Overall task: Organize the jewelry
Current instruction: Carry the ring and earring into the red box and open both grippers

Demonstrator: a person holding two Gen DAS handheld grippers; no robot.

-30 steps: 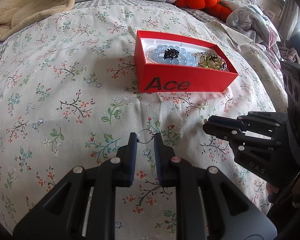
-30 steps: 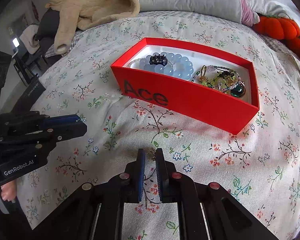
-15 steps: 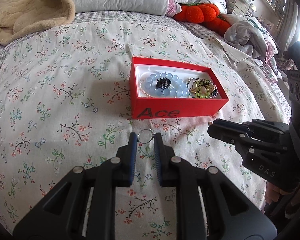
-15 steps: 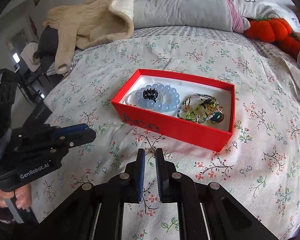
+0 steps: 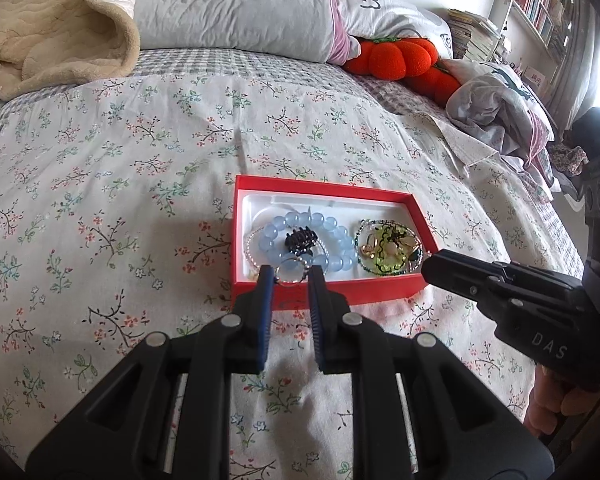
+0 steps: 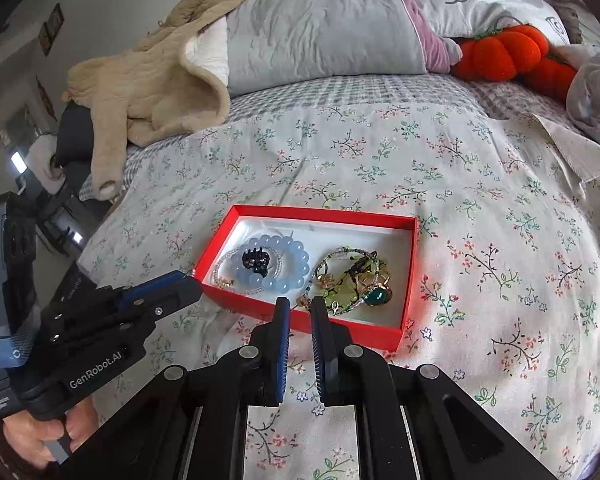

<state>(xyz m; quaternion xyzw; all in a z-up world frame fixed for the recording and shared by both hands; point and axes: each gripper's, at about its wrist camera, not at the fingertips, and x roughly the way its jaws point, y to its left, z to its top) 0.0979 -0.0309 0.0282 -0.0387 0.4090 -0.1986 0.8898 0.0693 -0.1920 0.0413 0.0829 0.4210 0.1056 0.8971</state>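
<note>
A red jewelry box lies open on the floral bedspread. It holds a blue bead bracelet, a black hair claw and a tangle of green jewelry. My left gripper is shut on a thin silver hoop earring, held above the box's near edge. My right gripper is shut on a small gold piece at the box's near wall. Each gripper shows in the other's view: the right, the left.
Grey pillows and a beige blanket lie at the head of the bed. Orange pumpkin plushes sit back right, beside crumpled clothes. The bed drops off at the left.
Both grippers have risen and moved forward to the box, each still holding its small piece. The box now sits right under the fingertips.
</note>
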